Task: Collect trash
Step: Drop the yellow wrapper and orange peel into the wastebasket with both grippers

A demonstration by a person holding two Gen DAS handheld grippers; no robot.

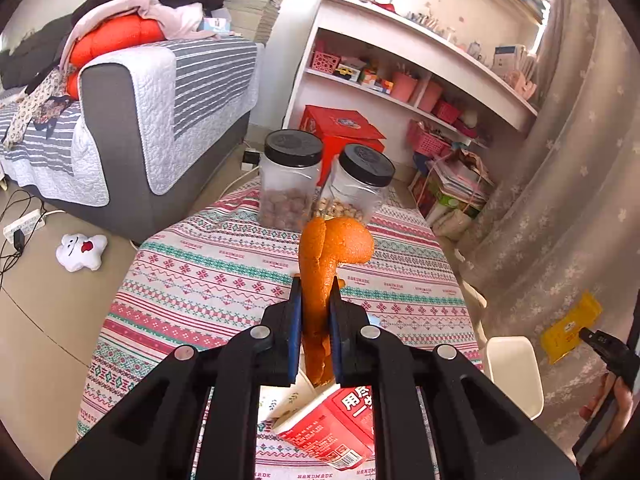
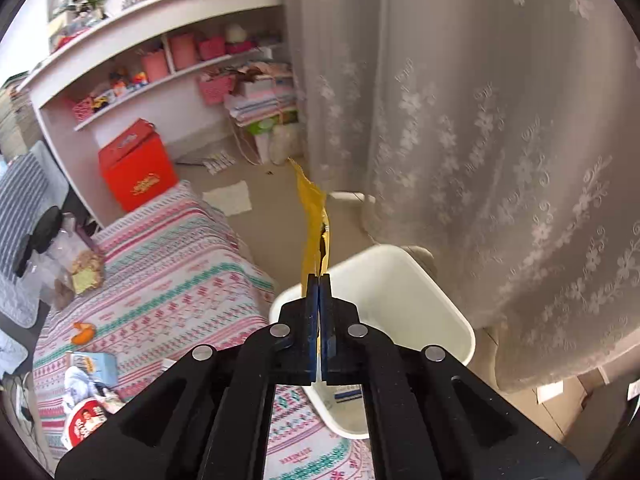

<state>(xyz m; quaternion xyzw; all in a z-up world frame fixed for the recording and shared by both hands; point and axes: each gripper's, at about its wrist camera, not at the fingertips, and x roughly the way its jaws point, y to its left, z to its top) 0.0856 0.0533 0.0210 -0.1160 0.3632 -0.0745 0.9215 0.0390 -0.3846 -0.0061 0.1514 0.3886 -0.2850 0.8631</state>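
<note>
My left gripper is shut on a long curl of orange peel, held above the patterned tablecloth. My right gripper is shut on a yellow wrapper that sticks up past its tips, right over the near rim of a white bin standing beside the table. In the left wrist view the same bin shows at the table's right edge, with the yellow wrapper and the right gripper above it. A red carton lies under my left fingers.
Two black-lidded jars stand at the table's far end. More litter, a small orange scrap and packets, lies on the table's left part. A lace curtain hangs close behind the bin. A sofa and red box stand beyond.
</note>
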